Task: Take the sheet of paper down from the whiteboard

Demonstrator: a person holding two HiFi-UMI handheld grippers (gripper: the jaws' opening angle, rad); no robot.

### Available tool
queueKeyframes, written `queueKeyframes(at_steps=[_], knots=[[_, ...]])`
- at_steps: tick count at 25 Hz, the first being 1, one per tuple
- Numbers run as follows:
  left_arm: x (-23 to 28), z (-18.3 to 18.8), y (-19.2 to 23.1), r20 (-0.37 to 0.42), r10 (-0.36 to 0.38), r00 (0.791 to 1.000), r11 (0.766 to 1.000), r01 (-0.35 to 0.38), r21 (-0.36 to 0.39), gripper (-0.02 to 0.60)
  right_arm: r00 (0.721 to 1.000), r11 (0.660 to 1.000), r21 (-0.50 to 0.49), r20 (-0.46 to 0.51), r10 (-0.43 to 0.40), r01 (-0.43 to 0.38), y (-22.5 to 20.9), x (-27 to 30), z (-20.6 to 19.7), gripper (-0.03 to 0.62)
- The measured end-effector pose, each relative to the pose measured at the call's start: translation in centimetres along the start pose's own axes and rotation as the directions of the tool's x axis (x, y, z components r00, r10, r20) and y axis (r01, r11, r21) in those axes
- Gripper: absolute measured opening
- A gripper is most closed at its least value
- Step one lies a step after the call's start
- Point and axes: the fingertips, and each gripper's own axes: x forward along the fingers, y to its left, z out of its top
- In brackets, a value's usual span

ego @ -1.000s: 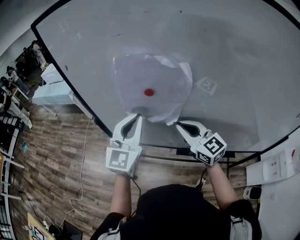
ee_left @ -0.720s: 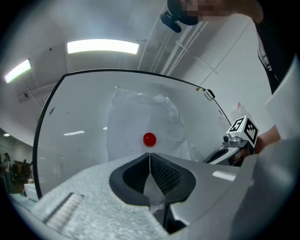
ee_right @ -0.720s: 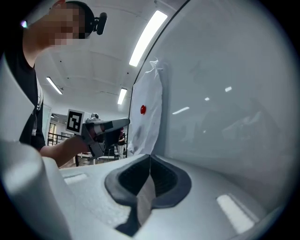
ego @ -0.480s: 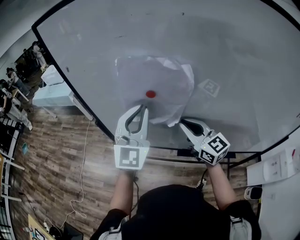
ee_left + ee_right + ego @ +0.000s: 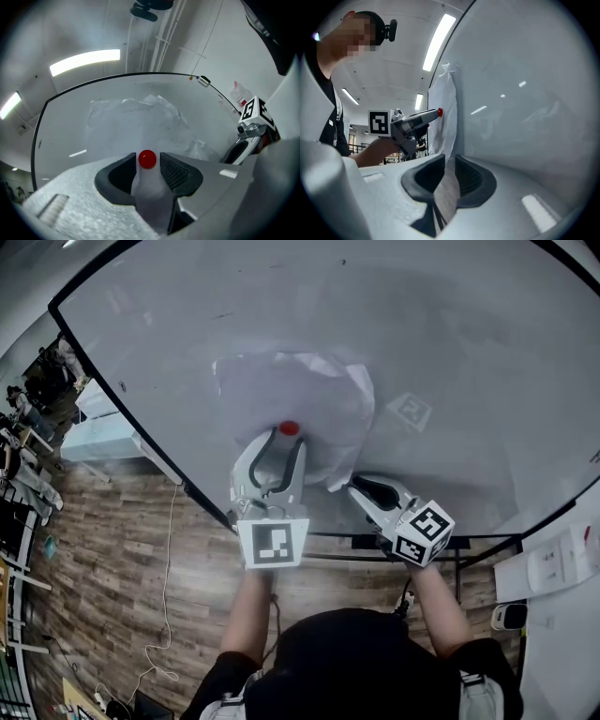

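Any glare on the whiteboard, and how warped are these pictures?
Head view: fisheye bows the whiteboard frame, corners dark. Left gripper view: one faint light streak on the board, red magnet sharp. Right gripper view: small reflections on the board beside the paper.

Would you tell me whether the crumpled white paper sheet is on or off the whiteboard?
On: a round red magnet pins the sheet to the whiteboard.

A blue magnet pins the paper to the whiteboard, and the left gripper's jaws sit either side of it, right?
No: the magnet is red, not blue, as the left gripper view shows. It does pin the sheet of paper to the whiteboard, and the jaws of the left gripper, opening at this moment, sit either side of it.
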Motion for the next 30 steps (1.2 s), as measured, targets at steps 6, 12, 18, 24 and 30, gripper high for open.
queueKeyframes(at_steps=[6, 12, 18, 24, 30], knots=[[0.9, -0.2, -0.1, -0.023, 0.026, 0.999, 0.998, -0.025, 0.05, 0.153, 1.0, 1.0, 0.001, -0.01, 0.009, -0.009, 0.0, 0.0, -0.2, 0.074], [1.0, -0.1, 0.3, 0.001, 0.071, 0.997, 0.996, -0.071, 0.05, 0.152, 1.0, 1.0, -0.016, -0.013, 0.008, -0.009, -0.3, -0.2, -0.1, 0.074], [1.3, -0.2, 0.2, 0.002, 0.07, 0.998, 0.995, -0.07, 0.073, 0.138, 1.0, 1.0, 0.004, 0.018, 0.004, -0.004, -0.8, -0.2, 0.5, 0.074], [1.2, -0.1, 0.2, 0.018, 0.074, 0.997, 0.995, -0.075, 0.064, 0.132, 0.997, 0.998, 0.05, 0.062, 0.036, -0.039, -0.5, 0.1, 1.3, 0.091], [1.1, 0.1, 0.2, 0.019, 0.067, 0.998, 0.996, -0.068, 0.059, 0.132, 0.995, 0.994, 0.093, 0.078, 0.058, -0.065, -0.1, 0.8, 1.7, 0.101]])
